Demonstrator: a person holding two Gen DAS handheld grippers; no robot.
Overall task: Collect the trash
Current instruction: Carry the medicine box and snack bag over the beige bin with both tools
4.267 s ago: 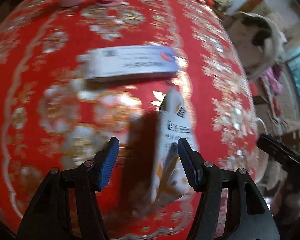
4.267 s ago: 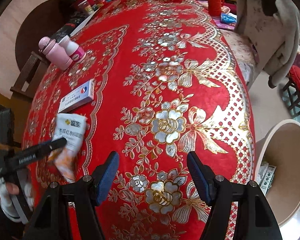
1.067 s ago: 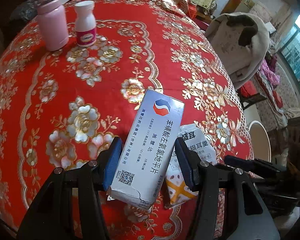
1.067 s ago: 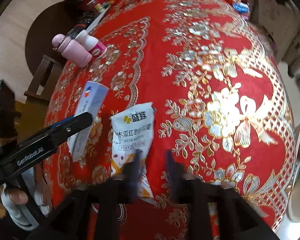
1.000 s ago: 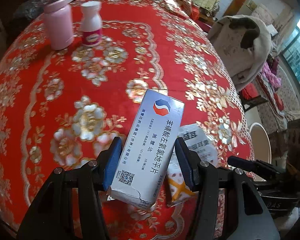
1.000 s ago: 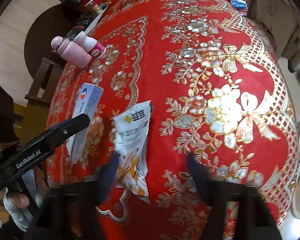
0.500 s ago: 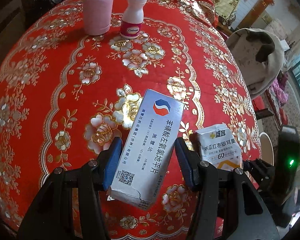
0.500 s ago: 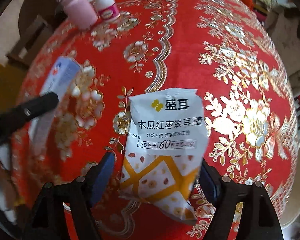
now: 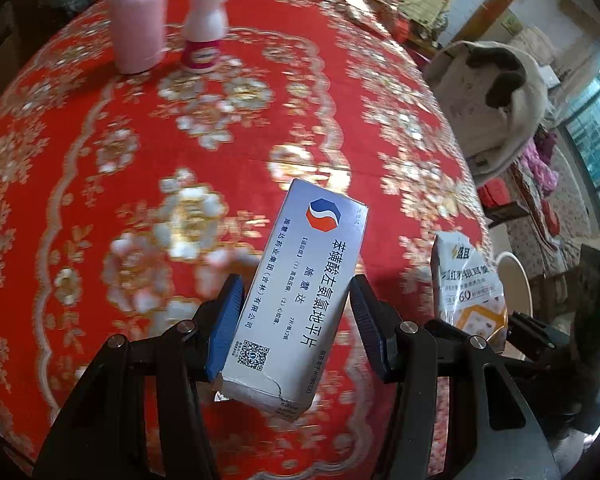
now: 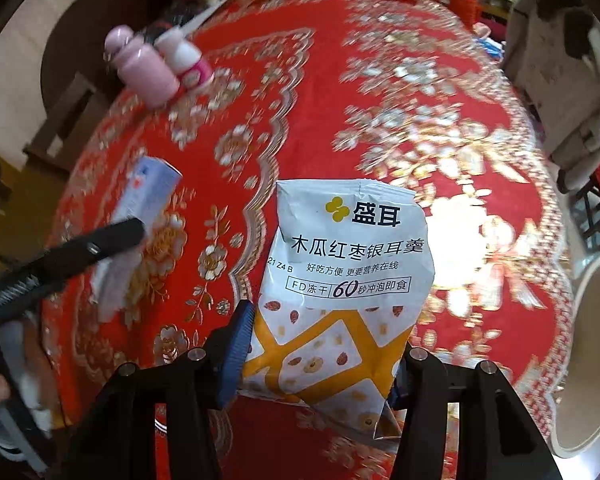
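My snack pouch [image 10: 346, 280] covers my right pad completely. The pink bottle [image 9: 138, 20] loses its cap past the top edge. Tablecloth flowers [image 9: 204, 120] smear with blur, and the bin [image 10: 592, 356] runs off the right edge.

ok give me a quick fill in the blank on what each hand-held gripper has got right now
The left hand-held gripper is shut on the white cardboard ___ box.
The right hand-held gripper grips a white and ___ snack packet.
The pink bottle stands on the ___ floral tablecloth.

Missing words: medicine; orange; red
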